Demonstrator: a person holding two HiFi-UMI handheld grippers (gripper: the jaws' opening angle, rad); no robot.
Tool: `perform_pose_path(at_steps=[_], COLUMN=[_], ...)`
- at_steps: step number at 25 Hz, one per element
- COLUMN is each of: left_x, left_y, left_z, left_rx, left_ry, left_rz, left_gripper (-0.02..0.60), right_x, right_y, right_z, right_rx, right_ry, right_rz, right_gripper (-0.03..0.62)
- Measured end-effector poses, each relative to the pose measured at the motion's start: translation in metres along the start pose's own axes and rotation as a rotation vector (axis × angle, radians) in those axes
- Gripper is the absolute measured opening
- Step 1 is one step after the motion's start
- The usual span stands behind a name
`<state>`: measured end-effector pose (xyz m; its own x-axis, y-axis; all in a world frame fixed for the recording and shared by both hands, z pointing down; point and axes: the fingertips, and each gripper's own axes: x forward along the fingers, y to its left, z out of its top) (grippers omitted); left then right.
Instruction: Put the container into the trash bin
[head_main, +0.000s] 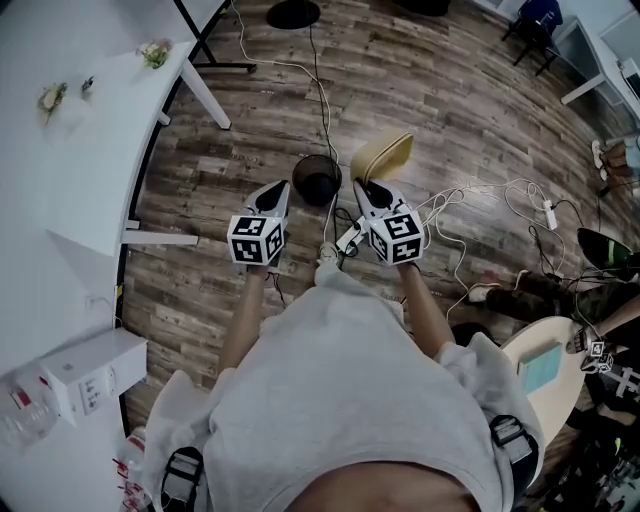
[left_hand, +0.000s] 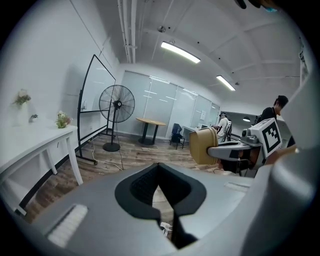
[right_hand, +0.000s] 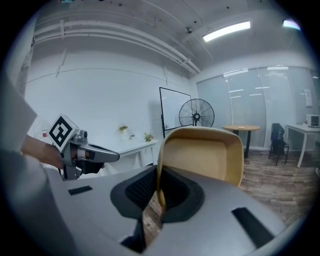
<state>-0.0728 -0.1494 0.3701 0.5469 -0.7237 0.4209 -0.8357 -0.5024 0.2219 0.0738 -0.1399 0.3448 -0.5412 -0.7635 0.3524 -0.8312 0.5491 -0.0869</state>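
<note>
The right tool (right_hand: 159, 176) is clamping its ribbed black pads on the thin side wall of the container (right_hand: 201, 152), a tan, matte, shallow tray with rounded corners and a softly curled rim. The container is standing on edge in the grip, its hollow face turned back toward the tool, and it is hanging in the air above the floor (head_main: 440, 110), which is laid in dark, grainy wooden planks. The left tool (left_hand: 159, 166) is holding nothing, its two dark pads meeting at their tips, with only a narrow wedge of floor showing behind them. Both tools are smooth grey plastic, each carrying a cube of black-and-white square markers, and they are reaching out side by side in front of a person in a soft grey shirt. The trash bin (head_main: 317, 180), round, black and open at the top, is sitting on the floor between and just beyond the two tools, left of the container. A glossy white bench (head_main: 70, 150) is curving along the left, and thin white cables (head_main: 500, 195) are looping across the planks to the right.
</note>
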Motion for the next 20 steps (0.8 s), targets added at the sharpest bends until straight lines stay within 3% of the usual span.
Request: perform_pose_path(at_steps=[9, 20], left_x=[0.038, 0.052], left_y=[0.017, 0.040], left_z=[0.019, 0.000], left_rx=[-0.005, -0.022], left_ry=[0.016, 0.095], left_rz=[0.034, 0.054], left_gripper=[0.011, 0.011], right_x=[0.040, 0.073], right_y=[-0.037, -0.045], right_z=[0.012, -0.010], right_rx=[0.006, 0.042], right_ry=[0.006, 0.072], right_rz=[0.039, 0.075], right_gripper=[0.029, 0.029])
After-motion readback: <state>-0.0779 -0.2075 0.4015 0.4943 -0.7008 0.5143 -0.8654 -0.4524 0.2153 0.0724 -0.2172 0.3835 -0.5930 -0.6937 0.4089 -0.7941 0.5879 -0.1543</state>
